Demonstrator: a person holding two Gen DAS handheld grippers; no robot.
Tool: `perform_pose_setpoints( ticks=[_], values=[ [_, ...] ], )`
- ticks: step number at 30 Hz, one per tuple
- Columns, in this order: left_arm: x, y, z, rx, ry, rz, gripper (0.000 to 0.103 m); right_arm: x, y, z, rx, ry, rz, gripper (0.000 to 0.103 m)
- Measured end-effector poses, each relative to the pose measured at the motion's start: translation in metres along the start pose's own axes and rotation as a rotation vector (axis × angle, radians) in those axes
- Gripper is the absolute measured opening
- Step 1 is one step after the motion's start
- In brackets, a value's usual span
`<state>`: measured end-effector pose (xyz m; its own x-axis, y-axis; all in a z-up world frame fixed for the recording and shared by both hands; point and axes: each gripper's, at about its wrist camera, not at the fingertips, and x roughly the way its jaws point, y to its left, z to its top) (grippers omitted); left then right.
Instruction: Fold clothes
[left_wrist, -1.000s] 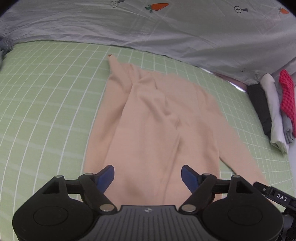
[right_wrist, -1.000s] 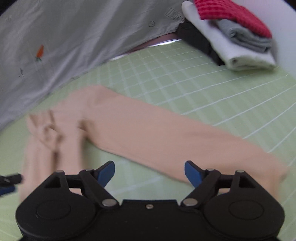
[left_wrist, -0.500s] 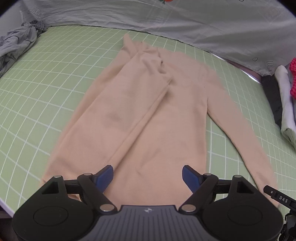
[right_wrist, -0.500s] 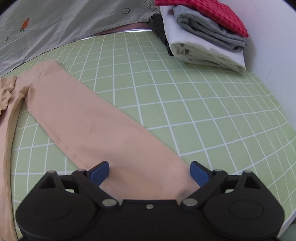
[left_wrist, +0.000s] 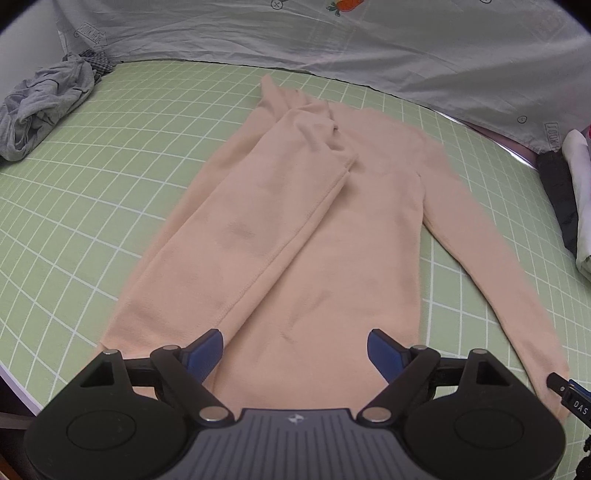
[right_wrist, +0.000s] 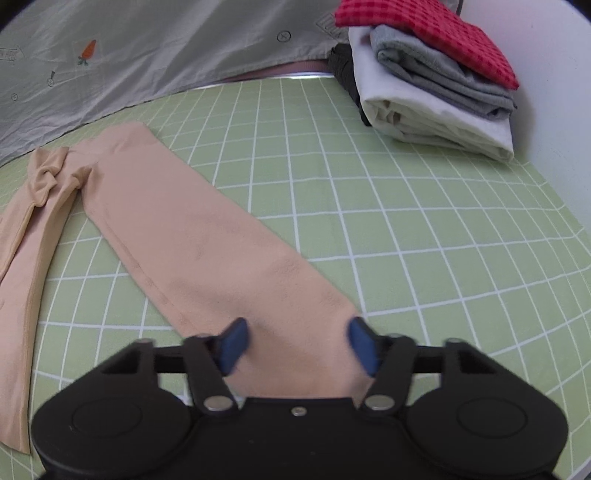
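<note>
At lower centre, right gripper (right_wrist: 295, 341) fingers are closing over the sleeve (right_wrist: 207, 254) cuff to fold it; left gripper (left_wrist: 295, 350) fingers spread wide above the top (left_wrist: 332, 240).

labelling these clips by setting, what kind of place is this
Probably a home clothes-folding spot, maybe a bed or table. A green gridded mat covers the surface, a peach long-sleeved top lies spread flat on it, a stack of folded clothes sits in one corner, and a grey carrot-print sheet hangs behind.
</note>
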<state>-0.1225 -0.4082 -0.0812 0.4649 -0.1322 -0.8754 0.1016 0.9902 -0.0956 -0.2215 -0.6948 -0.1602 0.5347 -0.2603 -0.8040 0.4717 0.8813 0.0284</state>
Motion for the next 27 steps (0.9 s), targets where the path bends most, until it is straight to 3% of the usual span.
perform_pose_setpoints(
  ticks=[3,13,22,27],
  values=[
    [0.002,0.009,0.002,-0.006,0.008,-0.008,0.086,-0.002,-0.006,0.001,0.048,-0.008,0.024,0.012],
    [0.01,0.072,0.014,0.029,0.034,-0.044,0.086,-0.021,0.02,0.008,0.293,-0.054,0.034,0.01],
    [0.022,0.141,0.063,0.126,0.02,-0.127,0.086,-0.033,0.144,0.031,0.357,-0.15,0.124,0.009],
    [0.028,0.185,0.087,0.168,0.004,-0.139,0.086,-0.033,0.233,0.038,0.377,-0.177,0.254,0.009]
  ],
)
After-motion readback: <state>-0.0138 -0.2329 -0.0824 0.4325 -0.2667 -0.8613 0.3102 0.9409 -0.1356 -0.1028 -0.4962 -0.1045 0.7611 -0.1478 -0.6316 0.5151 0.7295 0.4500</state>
